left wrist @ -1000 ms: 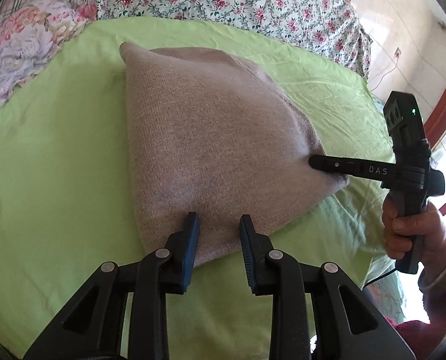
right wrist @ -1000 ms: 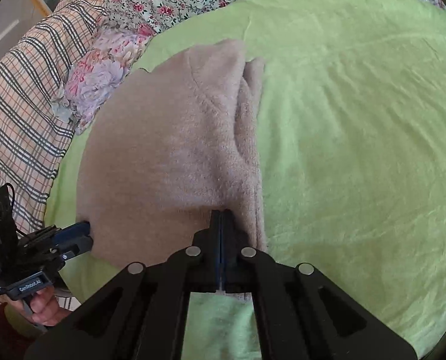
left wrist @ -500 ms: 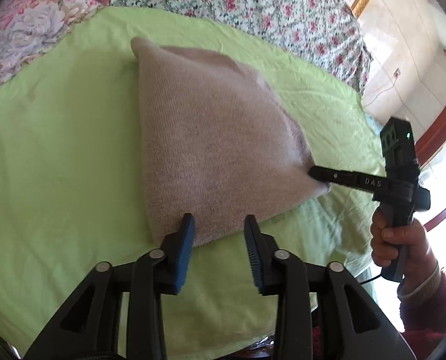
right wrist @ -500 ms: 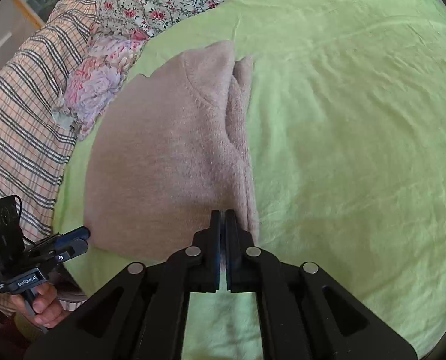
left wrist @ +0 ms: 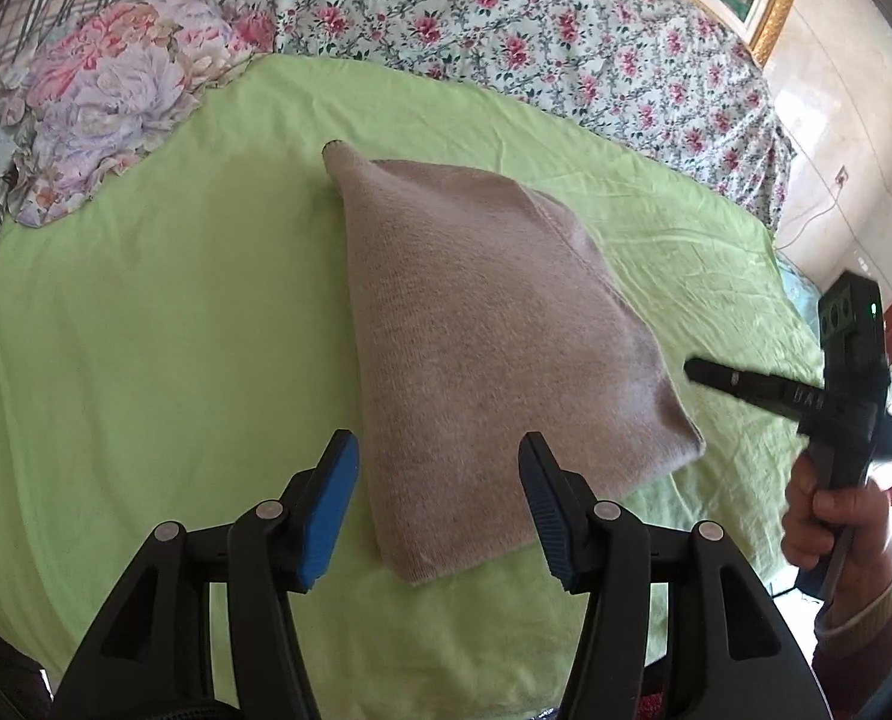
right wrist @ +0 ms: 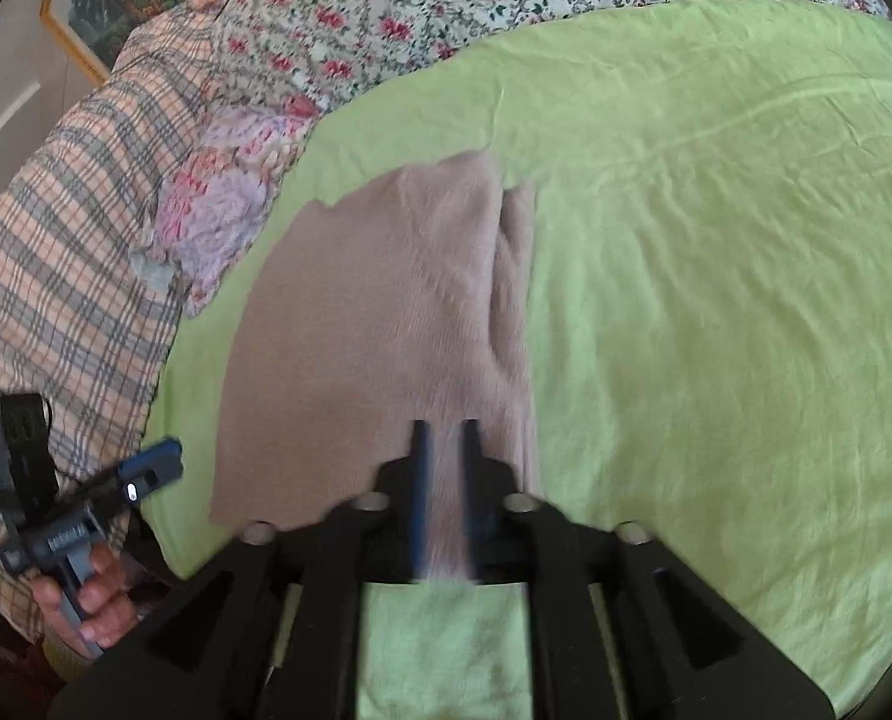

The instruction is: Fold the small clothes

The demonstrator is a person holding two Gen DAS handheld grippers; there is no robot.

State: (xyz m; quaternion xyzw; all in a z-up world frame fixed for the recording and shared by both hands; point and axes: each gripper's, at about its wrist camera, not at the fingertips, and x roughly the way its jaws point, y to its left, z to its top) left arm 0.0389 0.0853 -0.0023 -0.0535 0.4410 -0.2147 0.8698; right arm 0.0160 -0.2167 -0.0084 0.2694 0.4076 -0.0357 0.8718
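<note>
A folded taupe knit garment lies flat on the green sheet. My left gripper is open and empty, raised above the garment's near edge. In the left wrist view the right gripper hangs just off the garment's right corner, clear of the cloth. In the right wrist view the right gripper is slightly open and blurred above the garment, holding nothing. The left gripper shows there at the garment's left corner.
A flowered pillow and plaid bedding lie left of the sheet. A floral bedspread covers the far side. The bed edge is on the right near the hand.
The right gripper let go of the garment's corner, opened a little and pulled away. The left gripper opened wider and drew back and up. The garment now lies flat.
</note>
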